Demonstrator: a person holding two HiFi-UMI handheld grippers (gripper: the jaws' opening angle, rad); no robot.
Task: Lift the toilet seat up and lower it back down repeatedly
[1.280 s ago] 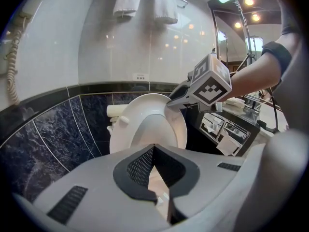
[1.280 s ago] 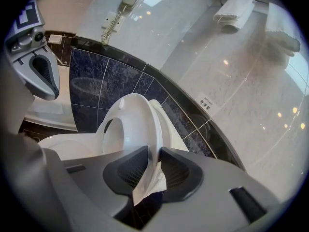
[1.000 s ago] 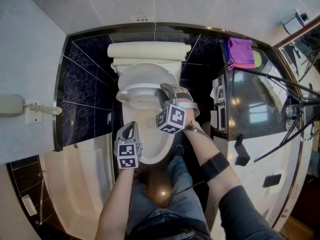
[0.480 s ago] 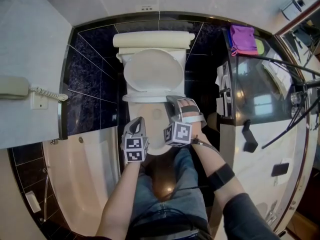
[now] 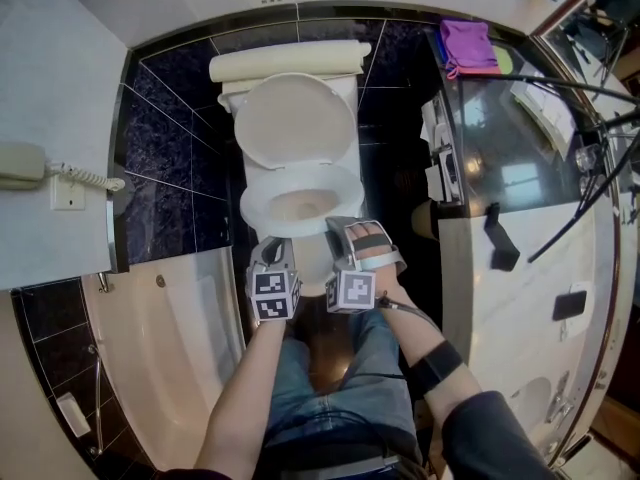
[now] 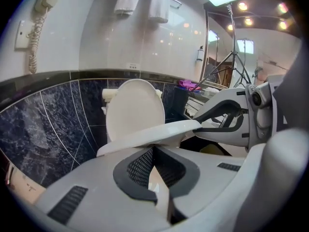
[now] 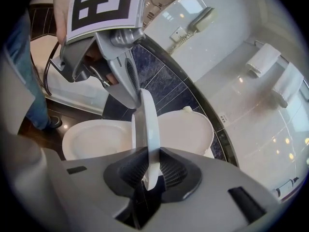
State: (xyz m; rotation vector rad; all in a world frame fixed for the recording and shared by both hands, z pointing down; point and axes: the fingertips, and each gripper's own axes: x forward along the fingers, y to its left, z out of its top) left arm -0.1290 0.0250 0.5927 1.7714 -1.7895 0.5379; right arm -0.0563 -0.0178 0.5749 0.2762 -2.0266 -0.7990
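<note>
The white toilet seat (image 5: 262,193) hangs partly raised over the bowl, while the lid (image 5: 295,118) stands upright against the cistern. My right gripper (image 5: 340,230) is shut on the seat's front edge; in the right gripper view the seat (image 7: 145,124) runs edge-on between the pads of that gripper (image 7: 147,173). My left gripper (image 5: 275,246) holds the same front edge just to the left, and the seat (image 6: 145,139) enters its jaws (image 6: 153,178). Each gripper shows in the other's view: the left gripper (image 7: 125,81) and the right gripper (image 6: 227,124).
A bathtub (image 5: 170,338) lies left of the toilet, under a wall phone (image 5: 20,166). A glossy counter (image 5: 520,298) with a purple cloth (image 5: 470,48) runs along the right. The person's legs in jeans (image 5: 340,368) stand in front of the bowl. Dark tiles surround the cistern (image 5: 290,63).
The seat has swung down from near the lid towards the bowl. Both grippers came with it, towards the person, the right one farther than the left.
</note>
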